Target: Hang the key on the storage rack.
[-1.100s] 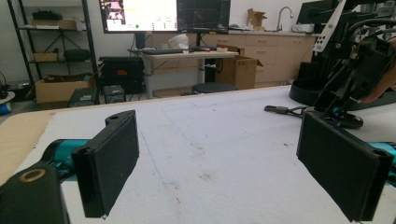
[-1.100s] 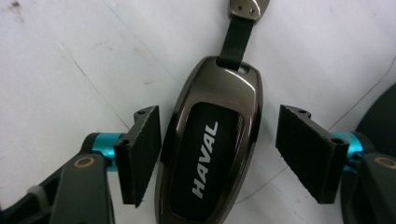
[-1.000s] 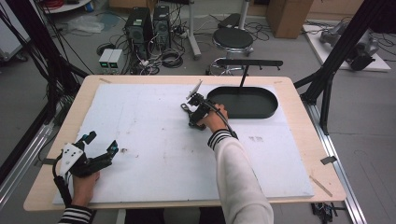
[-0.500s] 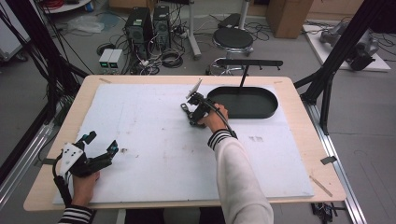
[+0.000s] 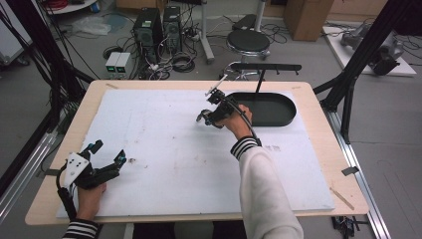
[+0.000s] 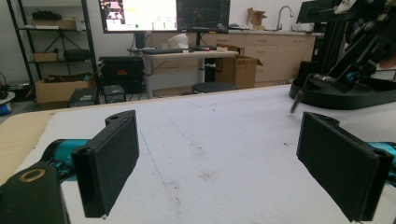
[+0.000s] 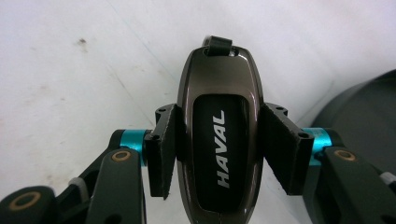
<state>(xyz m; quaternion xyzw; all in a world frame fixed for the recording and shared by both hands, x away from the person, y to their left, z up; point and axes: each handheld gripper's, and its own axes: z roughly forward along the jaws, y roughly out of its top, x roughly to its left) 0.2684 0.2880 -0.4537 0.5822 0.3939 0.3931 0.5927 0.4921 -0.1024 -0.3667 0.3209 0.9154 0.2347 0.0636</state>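
Fob (image 7: 218, 140) sitting clamped between our right gripper's (image 7: 219, 149) jaws, tray (image 7: 369, 121) just beside; our left gripper (image 6: 219, 154) is holding its jaws wide apart, nothing between them.

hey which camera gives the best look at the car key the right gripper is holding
The right gripper view: the car key sits close up between the right gripper pads, its HAVAL lettering readable. In the high view it is just a small dark shape at the gripper's tip. In the left gripper view the far-off gripper is too blurred to make it out.
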